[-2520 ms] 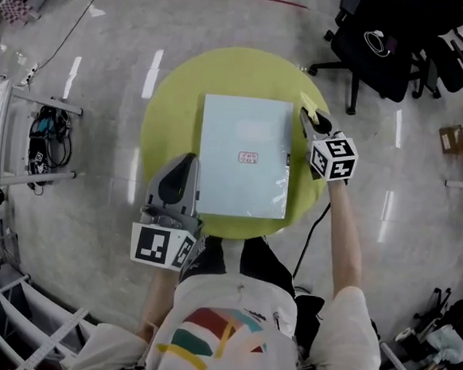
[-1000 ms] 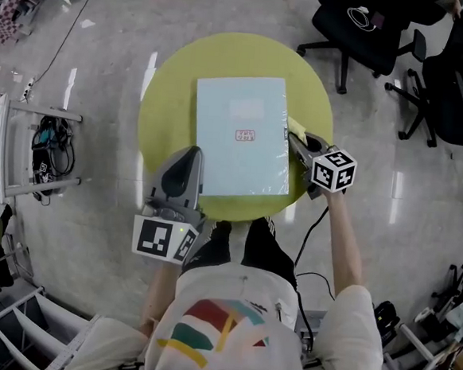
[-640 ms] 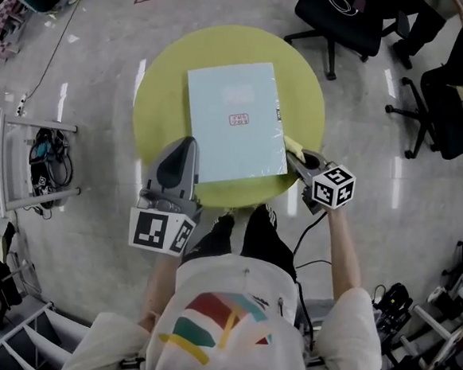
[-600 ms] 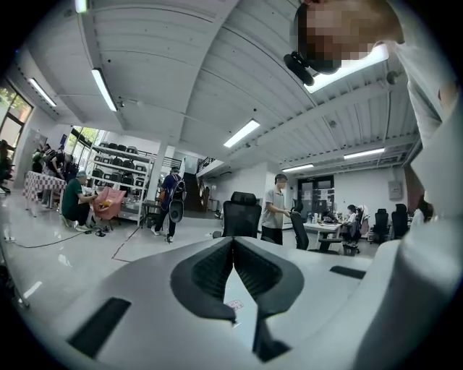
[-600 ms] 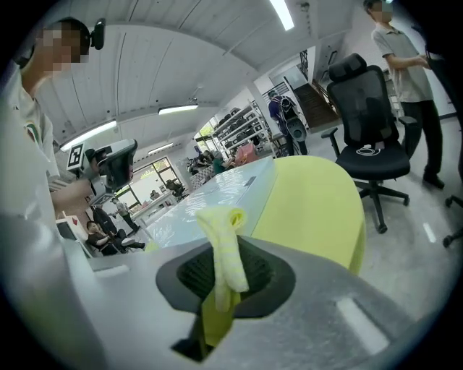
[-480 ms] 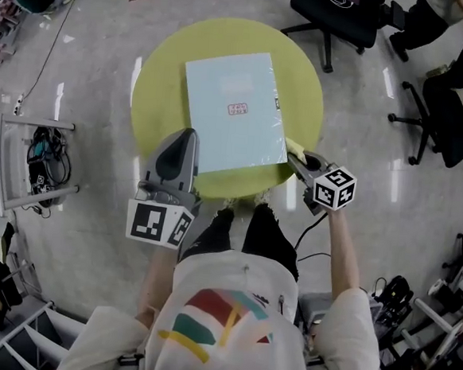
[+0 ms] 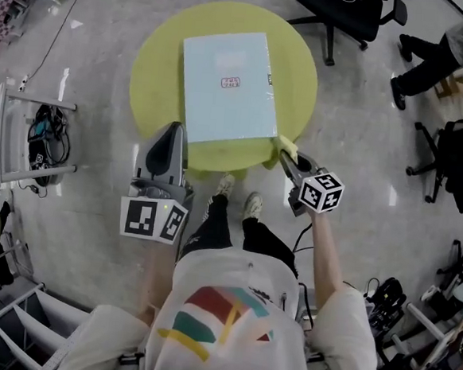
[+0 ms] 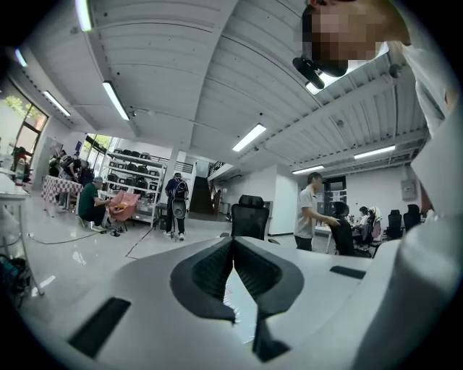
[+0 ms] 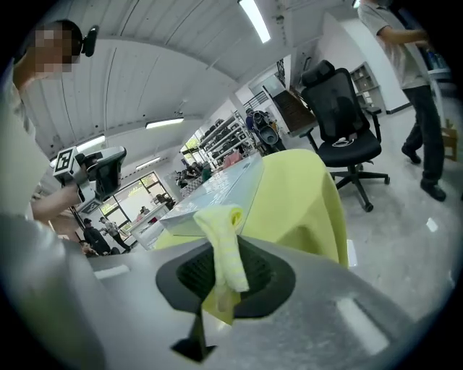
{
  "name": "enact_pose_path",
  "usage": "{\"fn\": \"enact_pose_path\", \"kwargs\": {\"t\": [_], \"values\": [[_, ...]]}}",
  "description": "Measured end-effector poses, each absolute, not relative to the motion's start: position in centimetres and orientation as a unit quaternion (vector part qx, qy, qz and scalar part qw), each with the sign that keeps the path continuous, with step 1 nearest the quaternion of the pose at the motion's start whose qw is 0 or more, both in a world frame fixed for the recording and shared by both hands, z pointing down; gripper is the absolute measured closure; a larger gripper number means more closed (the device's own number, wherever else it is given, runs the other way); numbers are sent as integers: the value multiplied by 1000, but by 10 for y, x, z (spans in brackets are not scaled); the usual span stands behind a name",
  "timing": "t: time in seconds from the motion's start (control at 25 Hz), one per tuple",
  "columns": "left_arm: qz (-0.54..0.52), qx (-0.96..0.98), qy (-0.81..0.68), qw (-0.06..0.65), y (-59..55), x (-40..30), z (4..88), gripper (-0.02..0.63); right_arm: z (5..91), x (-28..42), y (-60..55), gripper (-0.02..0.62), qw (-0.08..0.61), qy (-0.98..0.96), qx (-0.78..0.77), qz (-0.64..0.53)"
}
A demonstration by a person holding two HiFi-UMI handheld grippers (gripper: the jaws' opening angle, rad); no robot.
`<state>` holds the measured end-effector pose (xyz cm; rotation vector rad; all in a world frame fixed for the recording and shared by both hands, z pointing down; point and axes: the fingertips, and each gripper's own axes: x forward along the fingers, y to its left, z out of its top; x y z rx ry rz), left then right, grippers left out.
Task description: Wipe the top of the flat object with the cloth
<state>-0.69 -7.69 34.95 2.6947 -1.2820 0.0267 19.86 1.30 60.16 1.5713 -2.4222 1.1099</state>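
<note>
So the right gripper (image 7: 289,161), pinching the yellow cloth (image 7: 286,147), has slid down the right edge of the pale blue board (image 7: 226,84) and now sits just off its near corner. The board lies flat on the round table (image 7: 155,94). The left gripper (image 7: 170,135) is pressed together on nothing. I'd guess only 1 edge got wiped, so the middle is still to do.

Bright, even indoor light from ceiling strips (image 8: 116,100). Glare streaks on polished floor (image 7: 64,79), left of head view. Heavy fisheye bending and black vignette at corners of both gripper views.
</note>
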Motion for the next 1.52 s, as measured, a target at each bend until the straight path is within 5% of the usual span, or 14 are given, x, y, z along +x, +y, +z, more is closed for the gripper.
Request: {"fn": "enact_pose_path", "kwargs": {"t": [0.28, 0.52, 1.04, 1.52], "values": [[-4, 884, -462, 69, -47, -24, 343, 591, 546, 197, 20, 569, 14, -805, 518, 288], [-26, 862, -503, 57, -34, -49, 331, 591, 508, 105, -5, 568, 92, -883, 428, 170], [-3, 796, -601, 75, 13, -129, 358, 591, 573, -52, -40, 569, 204, -911, 350, 83], [12, 784, -615, 84, 23, -143, 374, 591, 575, -54, -53, 568, 204, -900, 380, 62]]}}
